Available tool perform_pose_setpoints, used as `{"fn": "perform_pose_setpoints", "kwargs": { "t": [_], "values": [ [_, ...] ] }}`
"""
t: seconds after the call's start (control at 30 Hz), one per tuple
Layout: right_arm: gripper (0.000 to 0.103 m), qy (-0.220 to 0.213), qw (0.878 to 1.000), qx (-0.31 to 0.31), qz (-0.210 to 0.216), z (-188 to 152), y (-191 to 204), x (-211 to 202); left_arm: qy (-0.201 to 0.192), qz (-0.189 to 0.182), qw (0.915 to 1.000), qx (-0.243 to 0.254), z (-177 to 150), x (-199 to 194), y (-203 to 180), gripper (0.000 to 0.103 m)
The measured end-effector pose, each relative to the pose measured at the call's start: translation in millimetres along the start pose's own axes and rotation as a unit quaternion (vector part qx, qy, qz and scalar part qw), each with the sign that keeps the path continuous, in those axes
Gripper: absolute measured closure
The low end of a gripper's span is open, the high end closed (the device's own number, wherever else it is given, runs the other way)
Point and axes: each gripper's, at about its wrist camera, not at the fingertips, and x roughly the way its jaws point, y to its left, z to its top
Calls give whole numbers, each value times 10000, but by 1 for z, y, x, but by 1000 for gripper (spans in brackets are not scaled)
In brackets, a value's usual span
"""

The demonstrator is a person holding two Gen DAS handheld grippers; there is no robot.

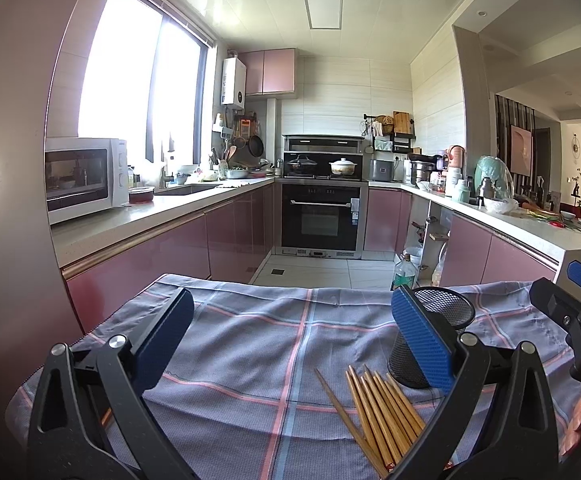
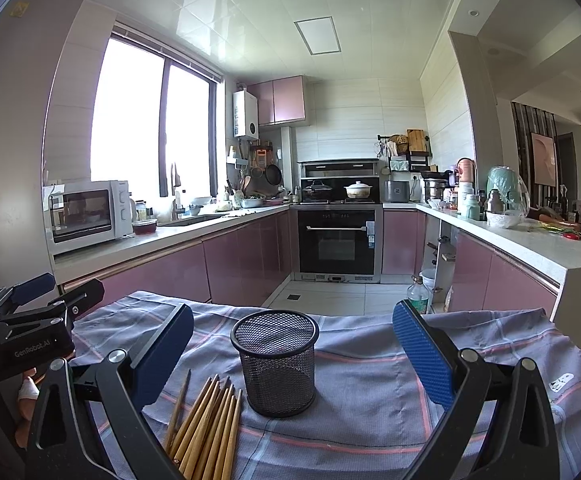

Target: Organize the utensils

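Chopsticks [image 2: 206, 424], a wooden bundle w/ tips fanned slightly, are seen lying flat on the checked cloth [image 2: 370, 380] covering the table, just below and inside the left finger of the right gripper [image 2: 293, 360]. One darker stick is set a bit apart on the bundle's left side. A black mesh cup [image 2: 276, 364] is stood upright just beside the bundle, approx. centred between the right gripper's fingers; it looks empty, and touching can't be confirmed. Right gripper is held wide apart, nothing grasped.

From the left wrist view, the same chopsticks [image 1: 382, 420] are found low and toward the right finger of the left gripper [image 1: 293, 344], w/ the mesh cup [image 1: 430, 340] partly hidden behind that blue pad. Left gripper is likewise spread wide, nothing between the pads. Each gripper is glimpsed at the edge of the other's view.

Beyond the table, pink kitchen cabinets [image 2: 246, 256], a white microwave [image 2: 86, 212] at left and a black oven [image 2: 338, 240] straight ahead are visible.
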Motion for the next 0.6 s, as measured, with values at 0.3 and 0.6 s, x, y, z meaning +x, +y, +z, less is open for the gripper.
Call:
{"fn": "perform_pose_setpoints", "kwargs": {
  "t": [0.3,0.6],
  "values": [
    [7,-8,10000,5,7,0,1,0,-1,2,10000,-4,0,0,0,6],
    [7,-14,10000,12,7,0,0,0,-3,1,10000,-8,0,0,0,6]
  ]
}}
